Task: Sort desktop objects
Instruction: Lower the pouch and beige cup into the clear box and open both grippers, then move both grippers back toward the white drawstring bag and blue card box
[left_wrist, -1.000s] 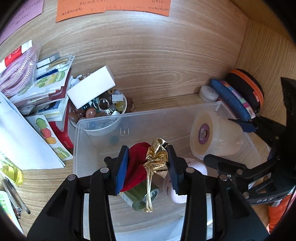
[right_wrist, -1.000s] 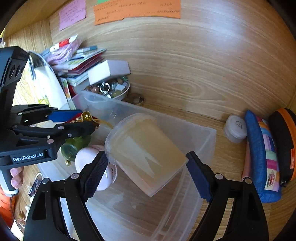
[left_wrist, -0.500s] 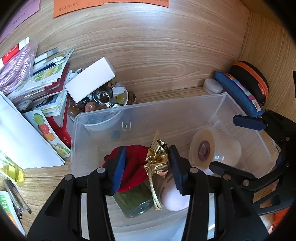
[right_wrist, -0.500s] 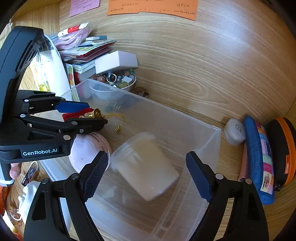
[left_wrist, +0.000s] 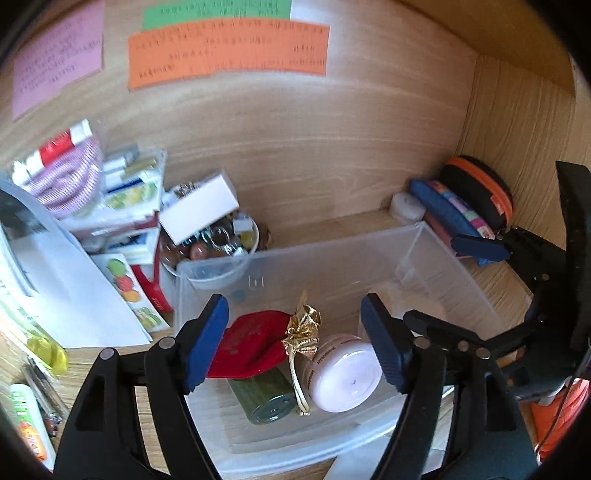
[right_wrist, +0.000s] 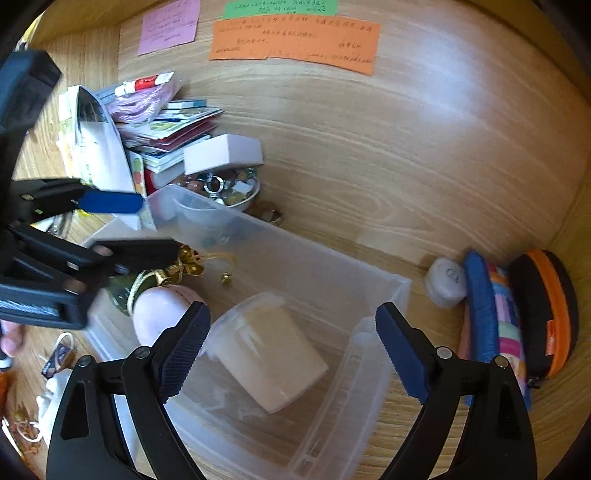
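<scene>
The left tongs (left_wrist: 295, 347) are hovering over the clear plastic bin (left_wrist: 443, 266), and their jaws have just been opening; they are now standing well apart and gripping nothing. The red pouch (left_wrist: 247, 347) with its gold ribbon (left_wrist: 303, 332) is lying inside the bin, below and between the blue pads, with neither pad pressing on it. It is resting on top of a dark green bottle (left_wrist: 266, 398), and a pale pink jar (left_wrist: 343, 373) is sitting just beside it to the right.

The right tongs (right_wrist: 291, 350) are also hanging open wide above the same bin (right_wrist: 369, 369), their jaws having opened a little further, and they are holding nothing. A cloudy plastic tub (right_wrist: 269, 354) is lying on its side on the bin's floor between the two pads, touching neither.

Outside the bin, a bowl of beads and trinkets (left_wrist: 221, 243) is sitting at the far left corner with a white box (left_wrist: 199, 210) resting on top of it. A stack of booklets (left_wrist: 125, 199) is lying to the left. On the right, a small white round case (right_wrist: 445, 282), a blue pencil case (right_wrist: 487, 321) and a black and orange pouch (right_wrist: 543, 306) are standing against the wooden wall. Coloured paper notes (right_wrist: 295, 40) are sticking to the back panel.
</scene>
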